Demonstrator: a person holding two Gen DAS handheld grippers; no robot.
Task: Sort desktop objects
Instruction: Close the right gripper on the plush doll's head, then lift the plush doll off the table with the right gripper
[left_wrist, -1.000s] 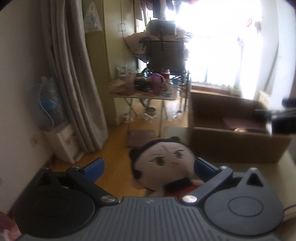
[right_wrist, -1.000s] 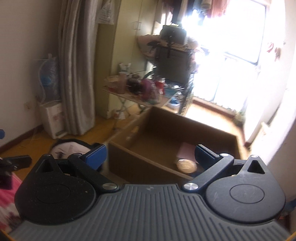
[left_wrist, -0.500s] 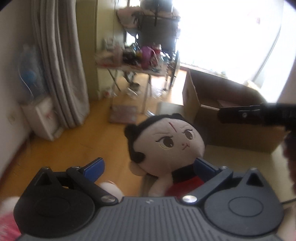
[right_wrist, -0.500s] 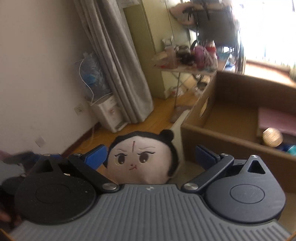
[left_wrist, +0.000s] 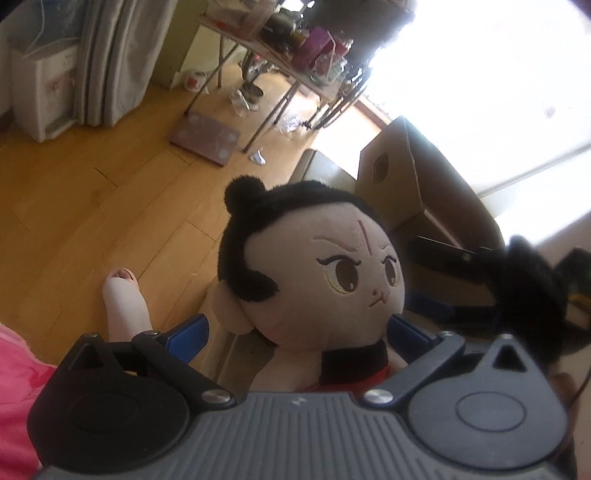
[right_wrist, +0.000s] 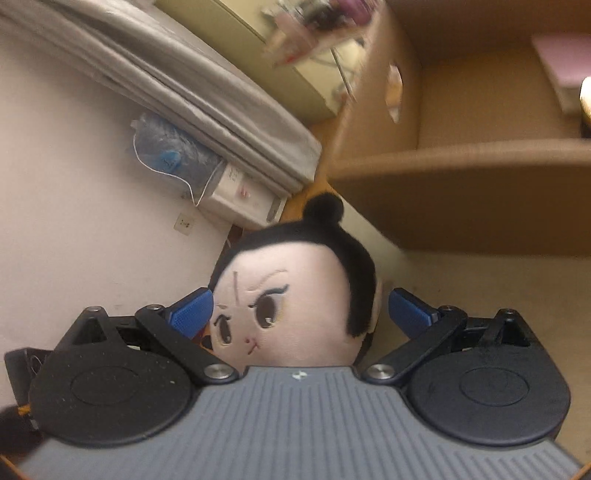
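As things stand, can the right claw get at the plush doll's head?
Probably yes: the right claw is open with the plush doll head between its blue fingers, and nothing blocks it.

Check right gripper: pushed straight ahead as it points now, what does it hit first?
Likely the plush doll's head, already between the open right gripper's fingers. The cardboard box sits further behind; depth is unclear.

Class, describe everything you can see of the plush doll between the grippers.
The plush doll is soft fabric: a big cream face with embroidered brown eyes, frowning brows, a red forehead mark, black hair with a top bun, black collar, red clothing. It sits upright at the table's edge near the cardboard box, between each gripper's open blue fingers.
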